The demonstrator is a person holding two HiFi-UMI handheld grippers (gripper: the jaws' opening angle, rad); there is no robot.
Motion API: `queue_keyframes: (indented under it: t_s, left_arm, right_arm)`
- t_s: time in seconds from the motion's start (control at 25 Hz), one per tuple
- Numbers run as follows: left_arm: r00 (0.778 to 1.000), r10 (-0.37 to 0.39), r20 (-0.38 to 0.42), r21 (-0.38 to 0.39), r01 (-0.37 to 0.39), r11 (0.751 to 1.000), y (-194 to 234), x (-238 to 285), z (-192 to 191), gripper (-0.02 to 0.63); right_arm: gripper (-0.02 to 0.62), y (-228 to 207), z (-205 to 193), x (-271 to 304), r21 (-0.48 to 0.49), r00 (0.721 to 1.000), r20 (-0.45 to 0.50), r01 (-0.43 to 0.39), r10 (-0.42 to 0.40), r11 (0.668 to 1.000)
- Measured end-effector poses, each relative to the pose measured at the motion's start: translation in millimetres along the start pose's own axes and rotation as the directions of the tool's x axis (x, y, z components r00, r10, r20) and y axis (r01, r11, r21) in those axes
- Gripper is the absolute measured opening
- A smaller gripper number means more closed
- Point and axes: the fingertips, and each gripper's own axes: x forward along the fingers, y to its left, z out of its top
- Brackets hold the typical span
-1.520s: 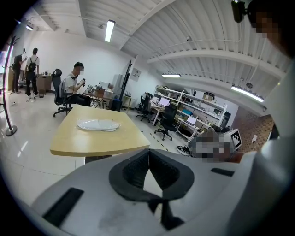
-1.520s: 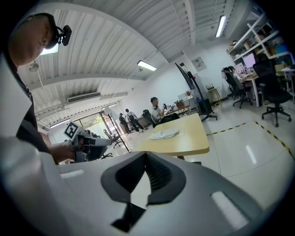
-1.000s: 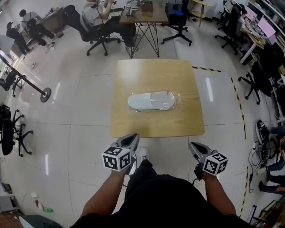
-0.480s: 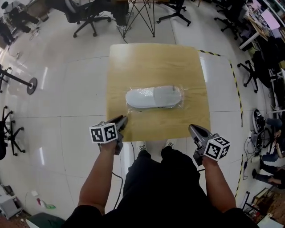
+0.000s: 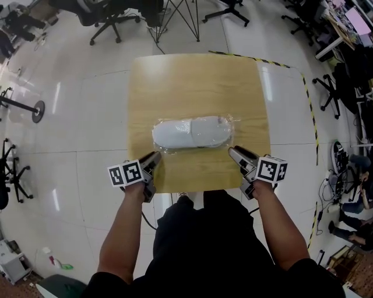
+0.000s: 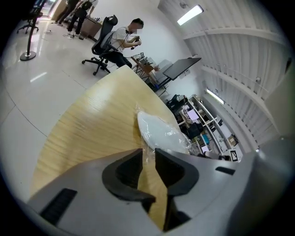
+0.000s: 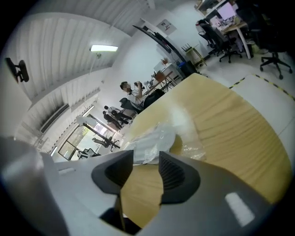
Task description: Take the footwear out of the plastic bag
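A pale grey slipper in a clear plastic bag [image 5: 192,132] lies crosswise in the middle of the wooden table [image 5: 198,81]. My left gripper [image 5: 155,157] hovers at the table's near edge, just short of the bag's left end, and my right gripper [image 5: 232,152] sits just short of its right end. Both sets of jaws have just been opening. In the left gripper view, the left gripper [image 6: 148,156] is open, with the bag [image 6: 159,131] just past its tips. In the right gripper view, the right gripper [image 7: 146,159] is open, with the bag [image 7: 150,138] ahead and nothing pinched.
Shiny tiled floor surrounds the table. Office chairs [image 5: 111,17] and a metal-legged desk [image 5: 175,17] stand beyond the far edge. Yellow-black floor tape [image 5: 309,110] runs along the right. A seated person [image 6: 123,37] is far behind the table.
Both grippers have come forward and down from in front of the person's body to the table's near edge, one at each end of the bag. The right one closed in during the last half second.
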Motion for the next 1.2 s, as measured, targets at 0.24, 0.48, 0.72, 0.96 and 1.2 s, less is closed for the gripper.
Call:
queue_keyframes:
  t_s: [0.24, 0.48, 0.72, 0.96, 1.2]
  left_arm:
    - [0.999, 0.019, 0.034, -0.089, -0.016, 0.996, 8.8, -0.8, 8.9, 0.029]
    - [0.993, -0.038, 0.110, -0.276, 0.067, 0.959, 24.8, -16.8, 13.4, 0.024]
    - [0.980, -0.093, 0.176, -0.429, 0.161, 0.889, 40.5, -28.2, 21.3, 0.020]
    - [0.981, -0.086, 0.174, -0.449, 0.157, 0.880, 46.4, -28.2, 18.6, 0.018]
    - [0.983, -0.076, 0.169, -0.415, 0.141, 0.899, 46.9, -27.9, 25.2, 0.018]
  right_arm:
    - [0.139, -10.2, 1.6, 33.5, 0.063, 0.995, -0.084, -0.044, 0.049, 0.997]
    - [0.003, 13.8, -15.4, 30.5, 0.129, 0.954, -0.113, -0.264, 0.279, 0.956]
    - [0.002, 49.9, -30.9, 24.1, 0.263, 0.821, -0.056, -0.537, 0.568, 0.802]
    - [0.006, 12.0, -61.2, 15.2, 0.255, 0.875, -0.208, -0.384, 0.438, 0.887]
    - [0.006, -9.2, -31.5, -3.2, 0.189, 0.942, -0.119, -0.289, 0.314, 0.938]
